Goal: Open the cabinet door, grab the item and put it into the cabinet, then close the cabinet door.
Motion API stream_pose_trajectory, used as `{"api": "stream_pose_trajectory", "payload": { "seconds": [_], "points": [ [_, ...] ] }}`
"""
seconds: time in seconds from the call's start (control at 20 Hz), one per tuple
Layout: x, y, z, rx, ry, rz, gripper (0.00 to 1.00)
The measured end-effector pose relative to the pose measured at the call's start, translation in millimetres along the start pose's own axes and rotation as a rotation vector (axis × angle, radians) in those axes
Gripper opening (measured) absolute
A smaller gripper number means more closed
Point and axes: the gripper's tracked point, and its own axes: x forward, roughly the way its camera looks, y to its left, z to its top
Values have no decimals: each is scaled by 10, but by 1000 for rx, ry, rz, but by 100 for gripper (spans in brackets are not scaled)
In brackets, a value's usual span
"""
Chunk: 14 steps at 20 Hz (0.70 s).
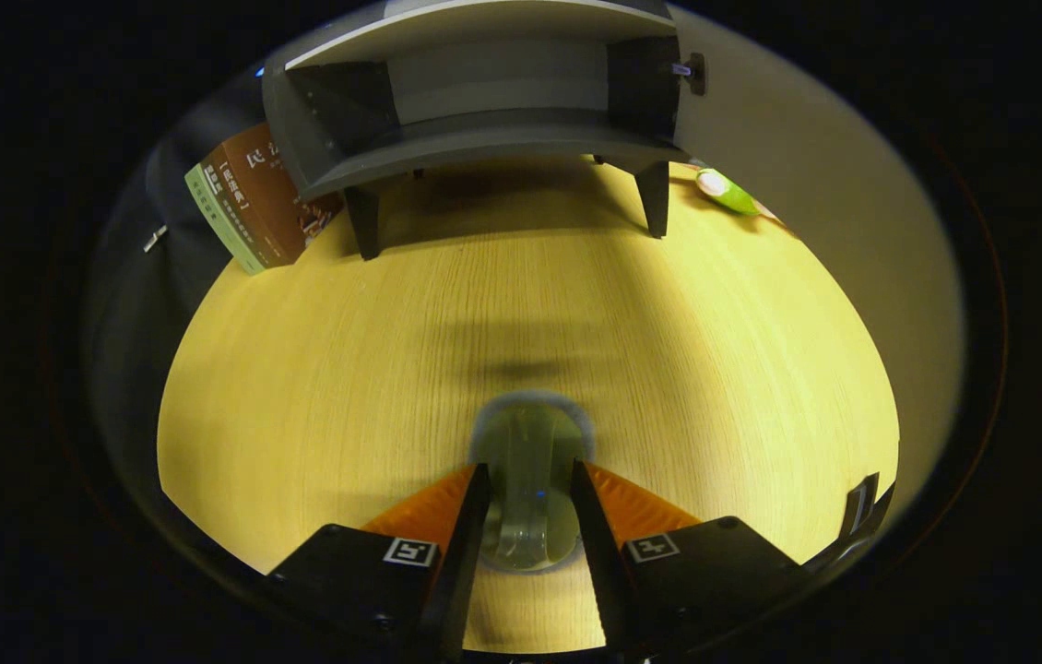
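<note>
Gripper (pixel 530 480) observed low over a wooden tabletop (pixel 318 387), fingers pointing toward the far end of the surface. A clear glass item (pixel 528 498), rounded in outline with a darker rim, sits directly between the two fingers. The fingers stand partly closed, one against each flank of the glass; the edges of the glass meet the inner faces of both fingers, so the gripper appears to have hold of it, though how firmly it presses cannot be judged. Whether the glass rests on the table or is lifted clear of it cannot be told; a soft dark shadow lies on the wood just ahead of it. Beyond the fingers the tabletop runs bare for a good stretch. At the far end stands a small grey cabinet (pixel 484 101) on short dark legs, well apart from the glass. Its door (pixel 645 83) stands open, swung to the right side, with a small handle (pixel 682 69) showing at its edge. The compartment is exposed: a flat shelf floor, a pale back panel and dark side walls, with nothing visible inside. To the left of the cabinet, touching or just beside its corner, a book (pixel 249 198) with a brown cover and green spine lies on the table, partly over the table's edge. To the right of the cabinet, near its right leg, a small green and white object (pixel 726 191) lies on the wood; what it is cannot be made out.
</note>
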Motion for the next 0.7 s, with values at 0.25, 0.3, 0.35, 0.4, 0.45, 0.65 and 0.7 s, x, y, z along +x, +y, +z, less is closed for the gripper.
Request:
{"api": "stream_pose_trajectory", "payload": {
  "seconds": [0.25,0.3,0.35,0.4,0.45,0.65,0.7],
  "points": [
    [-72,-52,-7,-24,-4,-38,19],
    [-118,-47,7,-20,-8,-33,19],
    [-166,-41,47,-17,-17,-29,18],
    [-228,-30,106,-15,-27,-26,19],
    [-315,-12,179,-10,-37,-18,19],
    [-796,46,601,8,-111,0,18],
    [-931,66,714,12,-130,5,18]
  ]
}}
